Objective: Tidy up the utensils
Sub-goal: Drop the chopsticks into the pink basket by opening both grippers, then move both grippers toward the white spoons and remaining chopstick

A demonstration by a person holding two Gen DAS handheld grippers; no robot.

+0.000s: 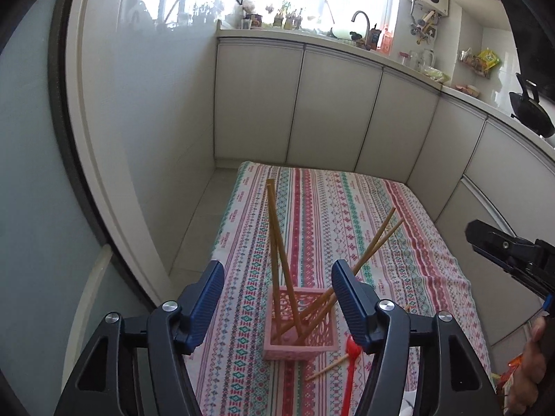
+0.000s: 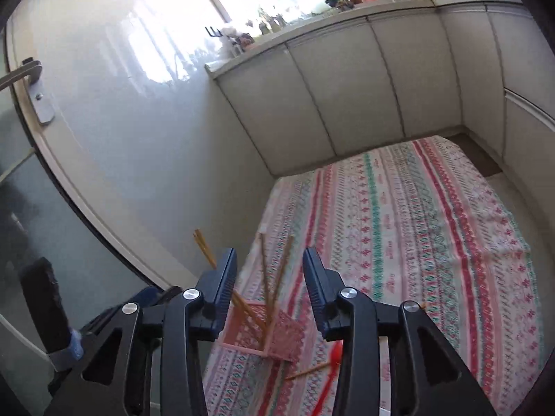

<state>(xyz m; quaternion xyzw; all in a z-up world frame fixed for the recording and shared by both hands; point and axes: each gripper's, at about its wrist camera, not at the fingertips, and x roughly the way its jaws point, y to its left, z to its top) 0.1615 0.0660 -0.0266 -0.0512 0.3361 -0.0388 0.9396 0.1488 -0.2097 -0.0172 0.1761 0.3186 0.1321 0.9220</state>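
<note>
Left fingers (image 1: 277, 298) wide apart, nothing held; right fingers (image 2: 269, 286) half apart, also empty. Pink basket (image 1: 300, 345) on the bench (image 1: 399, 235), four chopsticks (image 1: 277, 242) already inside. Probably next: loose chopstick (image 1: 326, 369) and red spoon (image 1: 348, 374) beside it. Spoon partly hidden.

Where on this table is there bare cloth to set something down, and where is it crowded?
Free: the wide stretch of cloth beyond the pink basket, out to the far edge by the cabinets, and the strip left of the basket. Crowded: the near edge, where the basket holds leaning chopsticks, with a red spoon and a loose chopstick beside it.
</note>
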